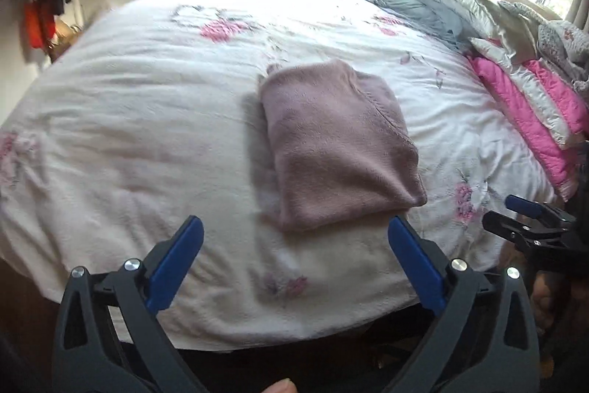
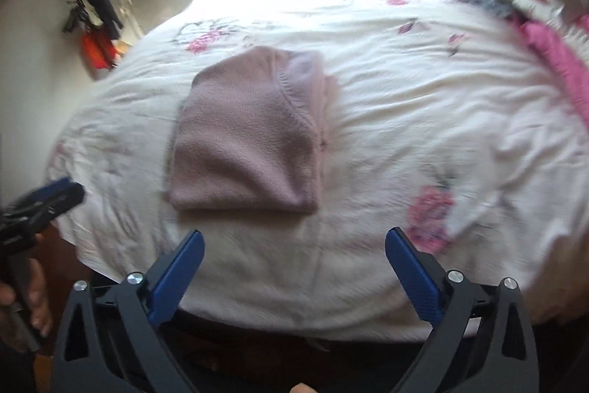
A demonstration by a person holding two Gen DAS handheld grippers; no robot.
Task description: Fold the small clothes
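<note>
I see the mauve garment lying folded on the floral bedspread, near the bed's middle. My left gripper hangs with jaws spread wide, the garment's near edge just ahead, between the fingertips but untouched. My right gripper is likewise wide apart and empty, with the garment ahead and slightly left.

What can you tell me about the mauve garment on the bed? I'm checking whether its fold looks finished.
The mauve garment is a soft, fleecy-looking knit, folded into a compact, roughly rectangular bundle with a stitched seam running across its top layer. It lies flat near the middle of the white floral bedspread, touching only that. Layers stack fairly neatly, though a lower layer peeks out along one side. Neither the left gripper nor the right gripper touches it; both hover open near the bed's edge.
</note>
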